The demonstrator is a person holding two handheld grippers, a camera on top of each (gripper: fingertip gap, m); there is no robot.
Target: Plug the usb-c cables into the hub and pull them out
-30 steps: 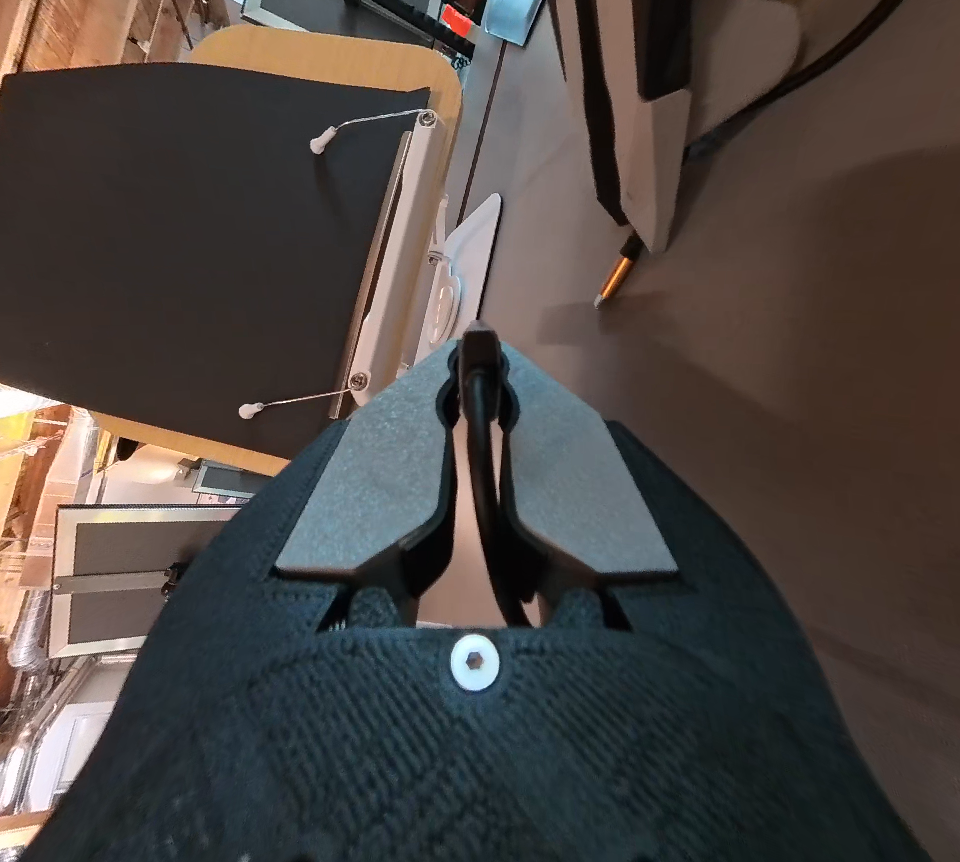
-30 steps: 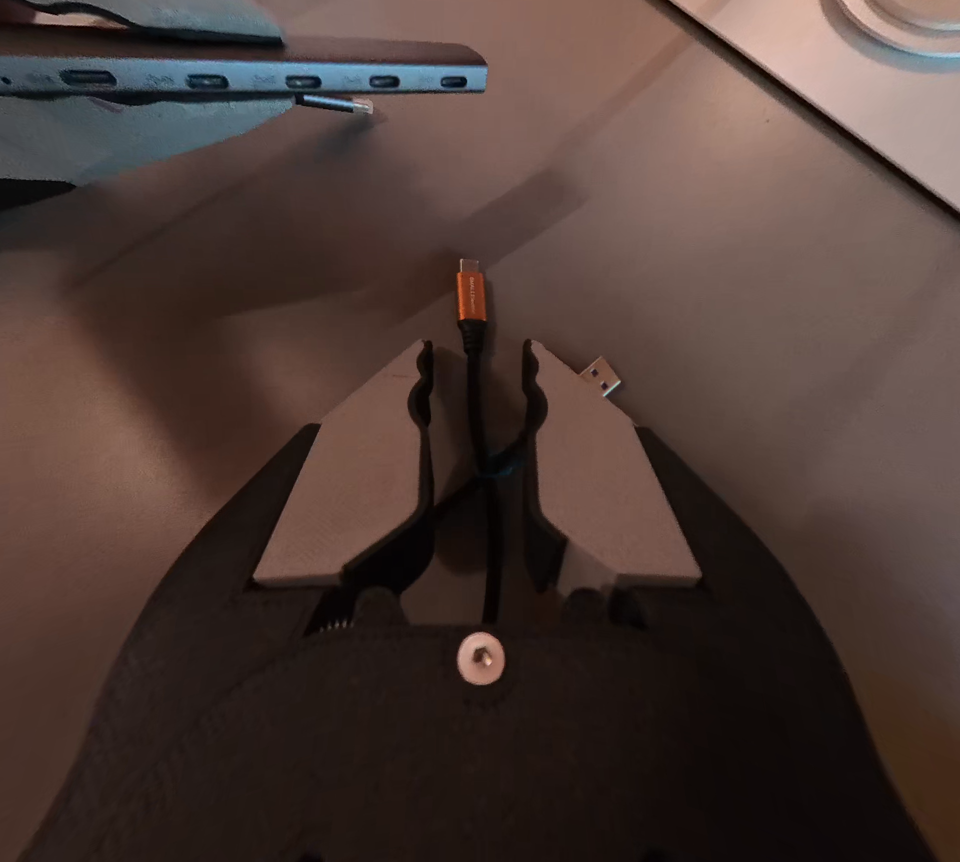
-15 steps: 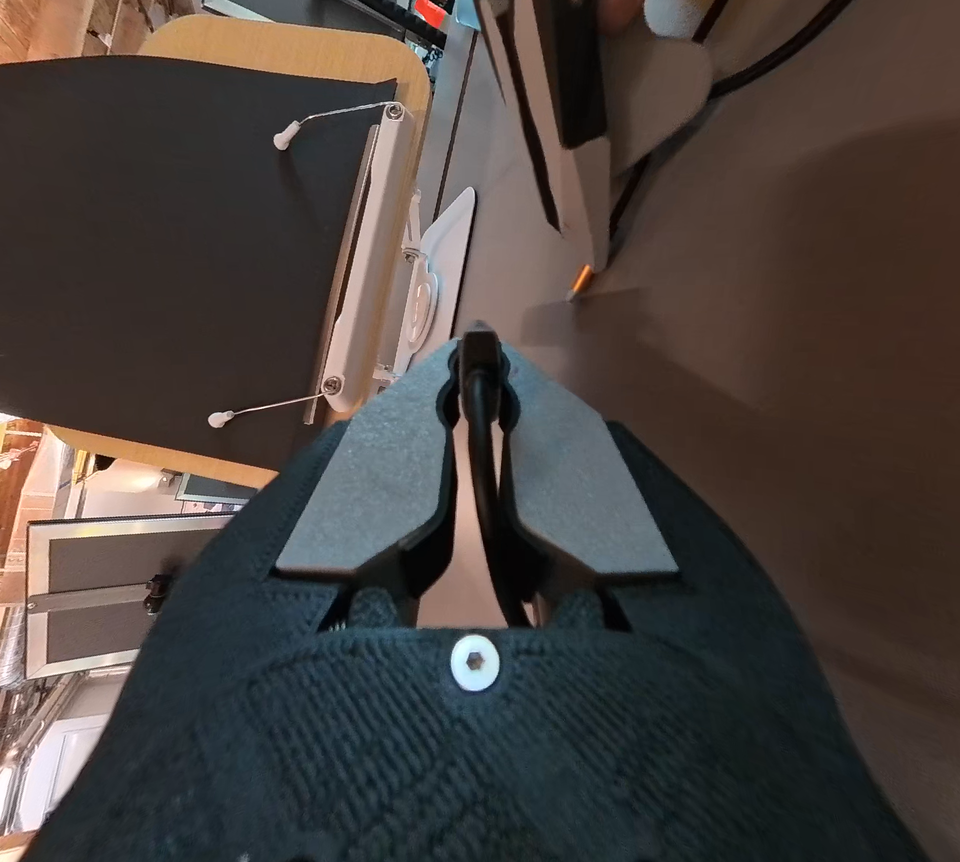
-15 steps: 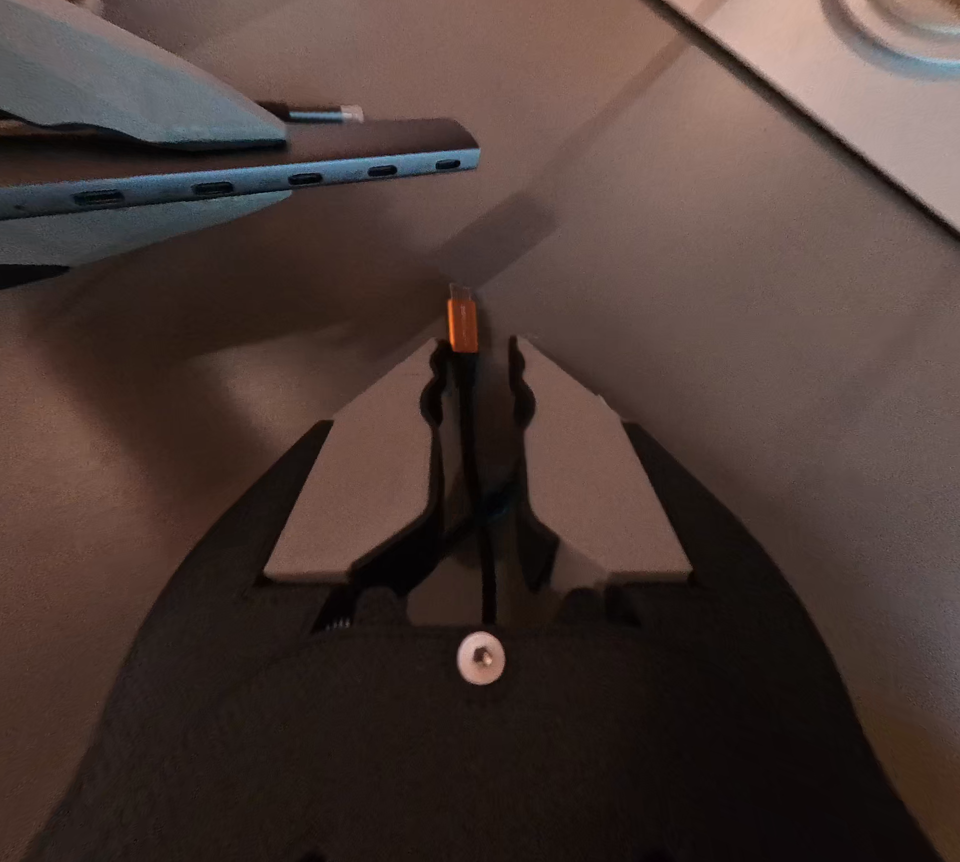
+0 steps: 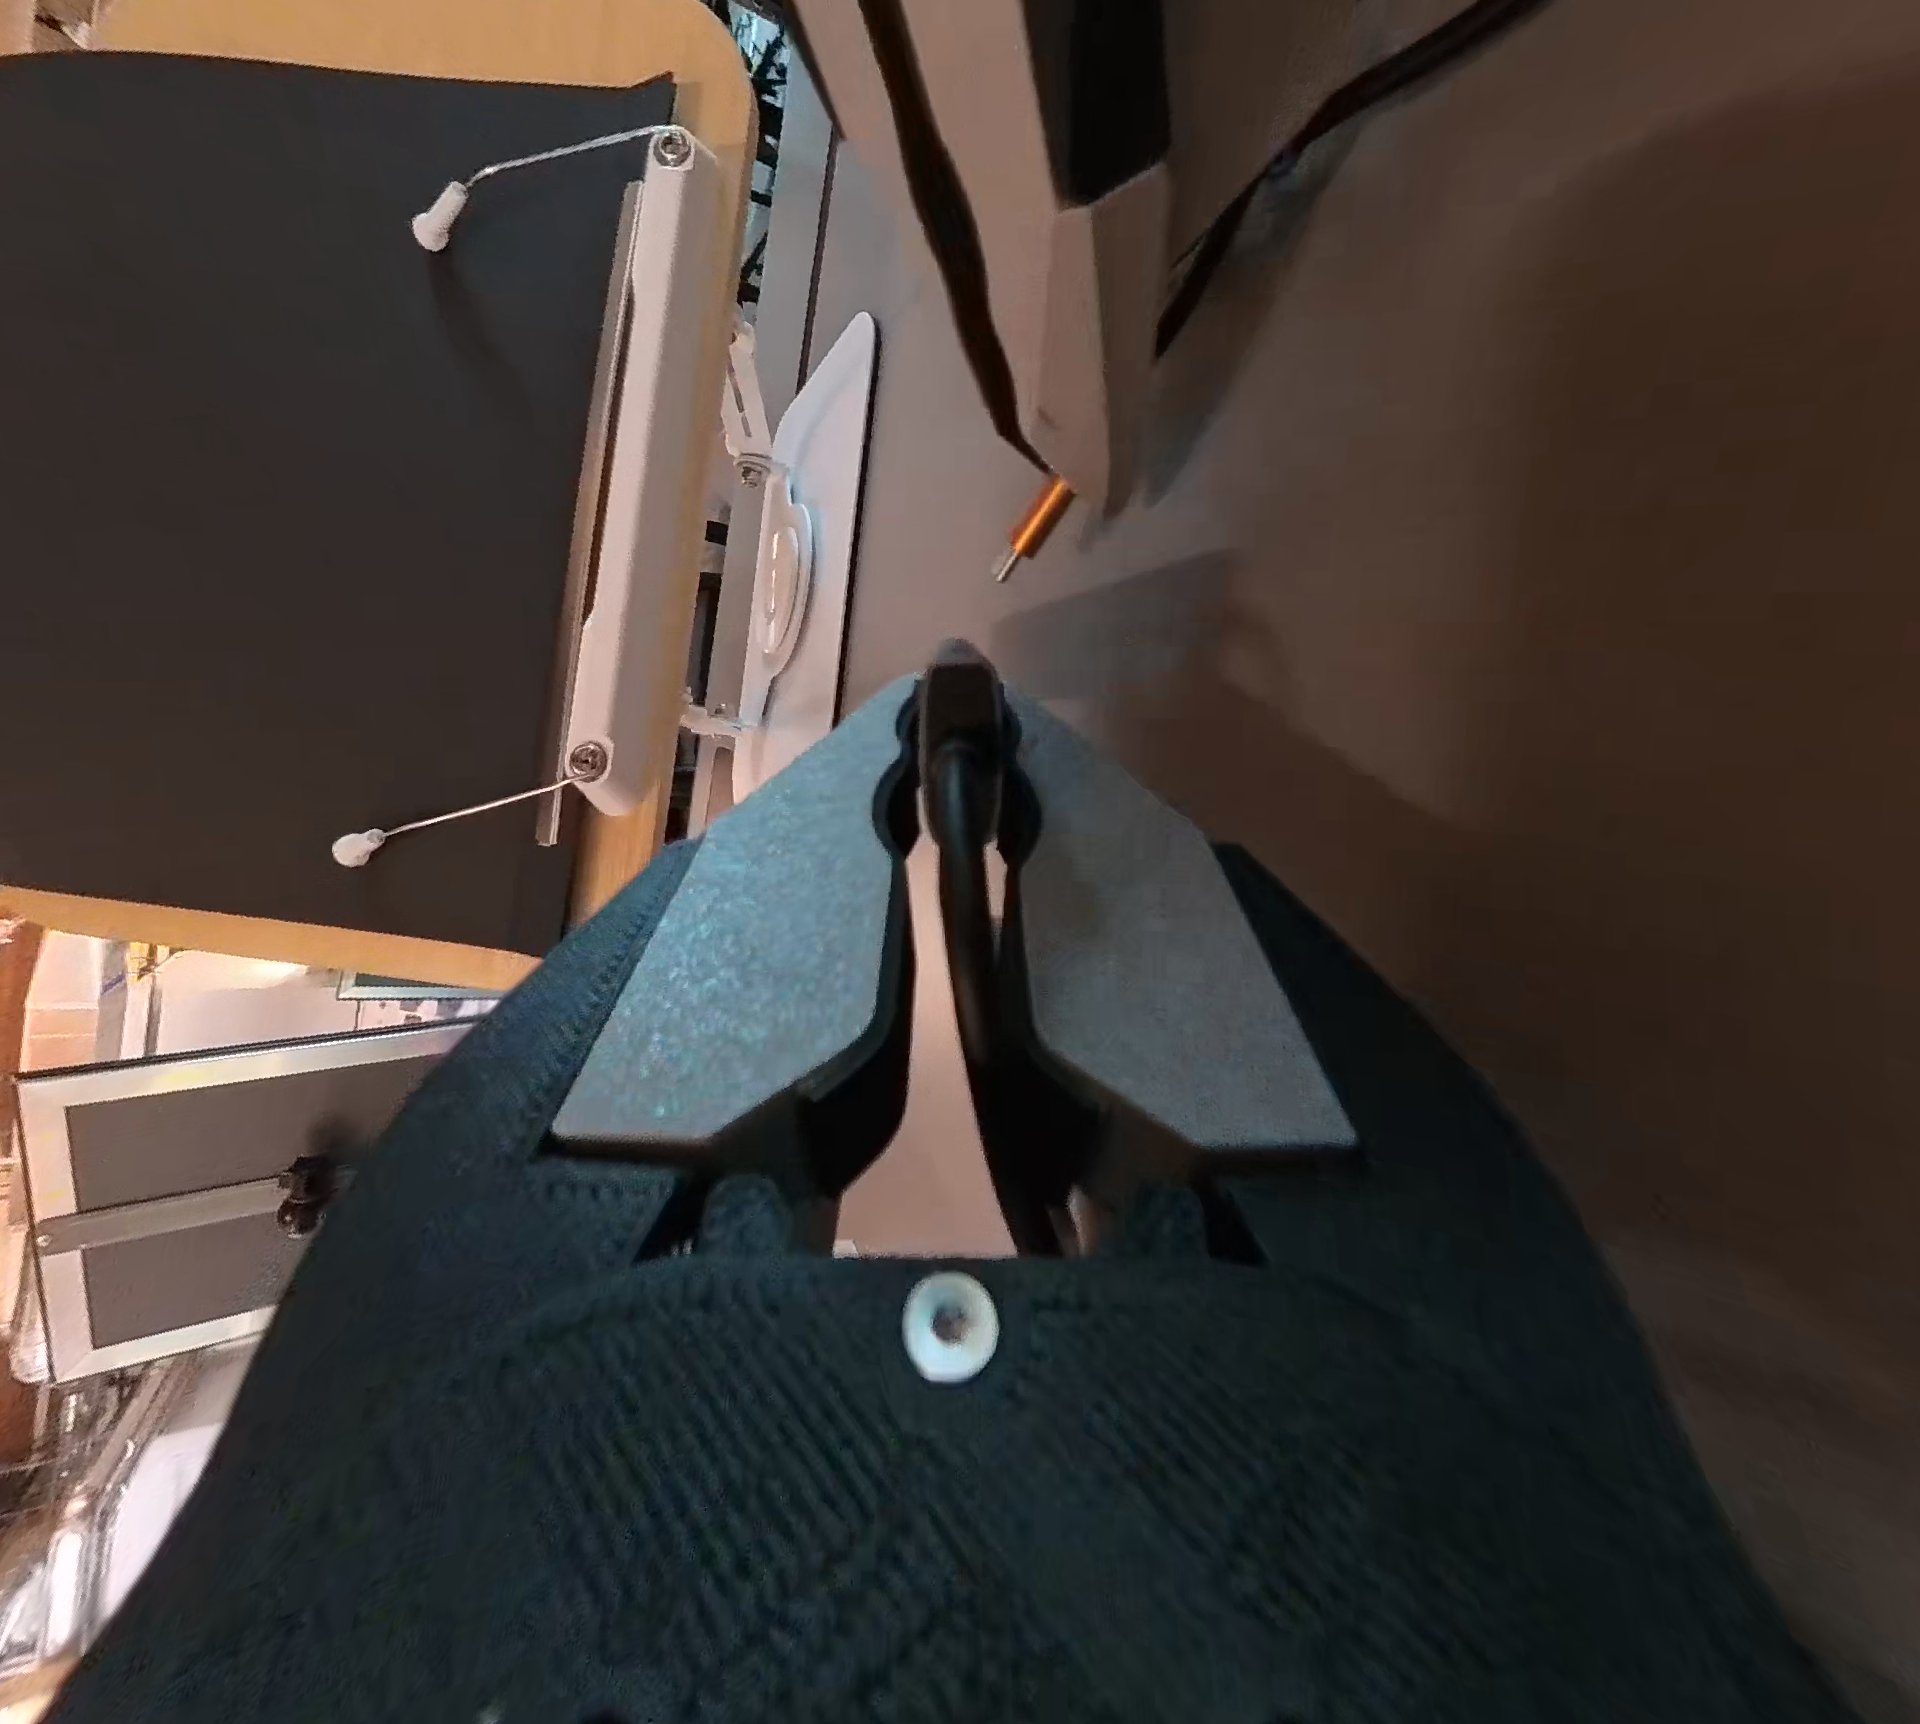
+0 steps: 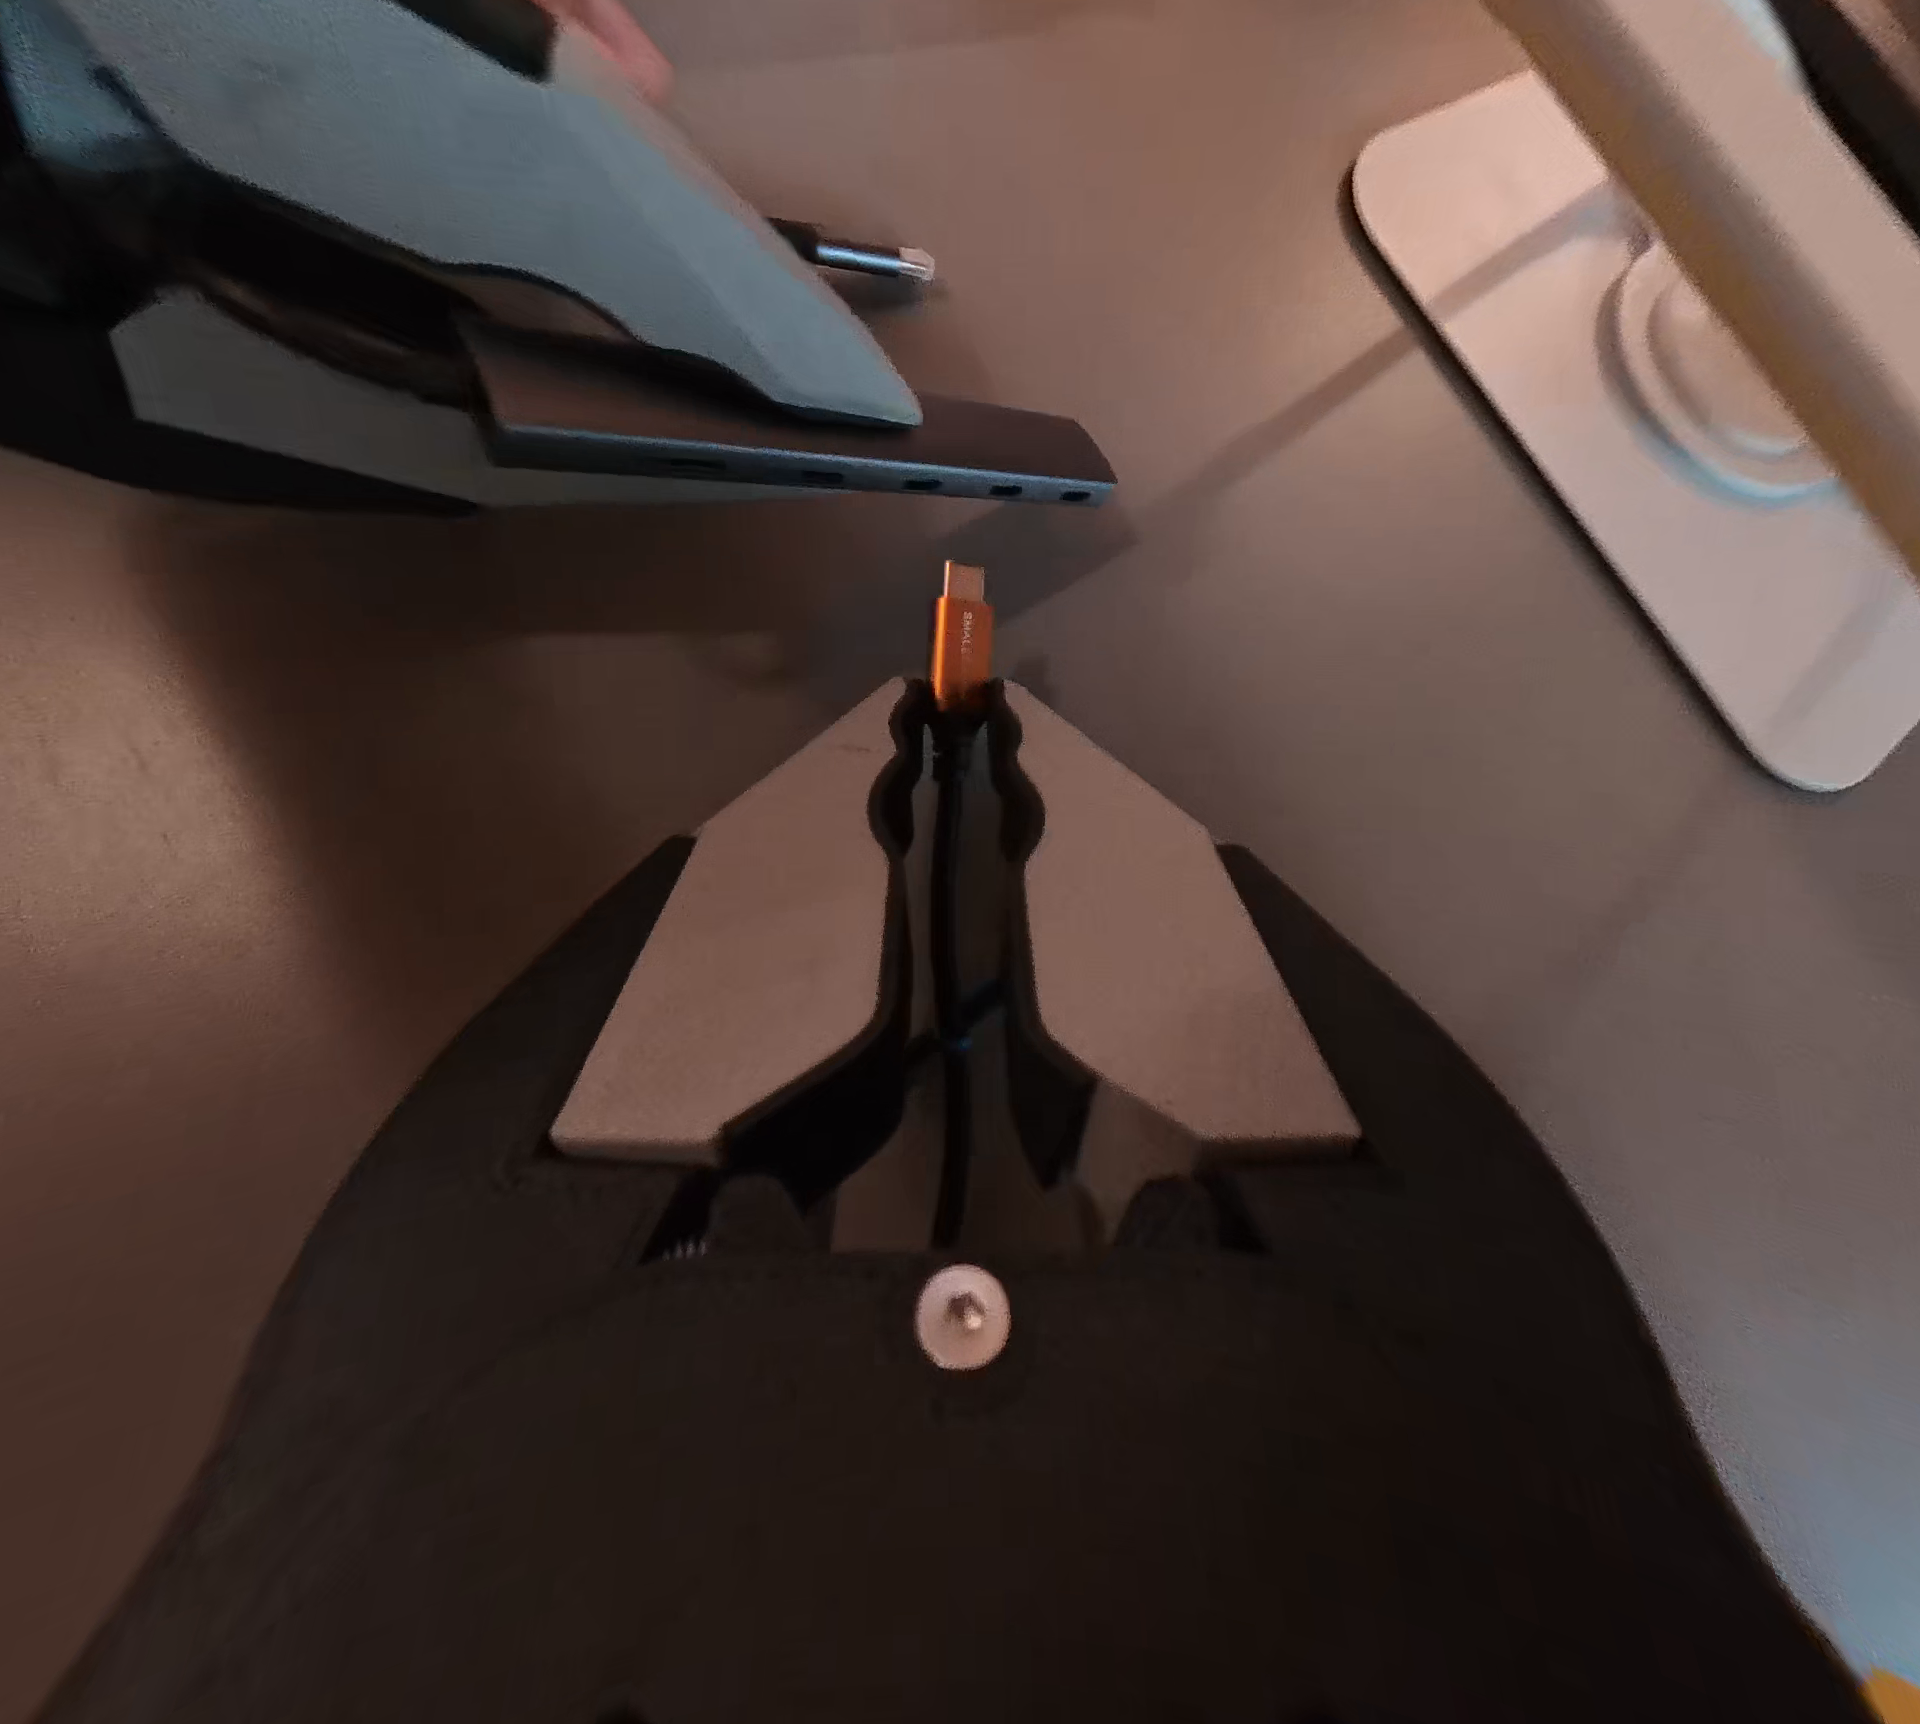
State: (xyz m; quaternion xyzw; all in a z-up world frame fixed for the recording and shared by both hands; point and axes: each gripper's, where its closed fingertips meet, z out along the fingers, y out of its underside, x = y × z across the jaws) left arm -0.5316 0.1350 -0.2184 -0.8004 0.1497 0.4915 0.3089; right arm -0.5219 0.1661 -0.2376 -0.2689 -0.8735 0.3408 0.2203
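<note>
A: Change against the frame a second ago?
B: Right gripper [image 6: 961, 698] then spread around the orange-collared USB-C plug [image 6: 961, 640], plug flat on the table [image 6: 1299, 843]; now clenched on the collar, plug lifted, metal tip poking out ahead of the jaws. Hub [image 6: 831, 453] closer, tilted, port row facing the jaws.

A: Gap to the hub?
B: Tip just short of the port edge, not touching, lined up near the far-end ports.

A: Left side?
B: Left gripper [image 5: 961, 708] clamped on the hub's black lead end [image 5: 961, 692], same as before. Seen from the right wrist: flat grey fingers [image 6: 540, 220] sandwiching the dark slab.

A: Anything seated in the ports?
B: Visible ports vacant. A second silver-tipped plug [image 6: 873, 258] beyond the hub, loose on the table.

A: Surroundings?
B: White monitor stand base [image 6: 1662, 479] off to the right of the jaws.
</note>
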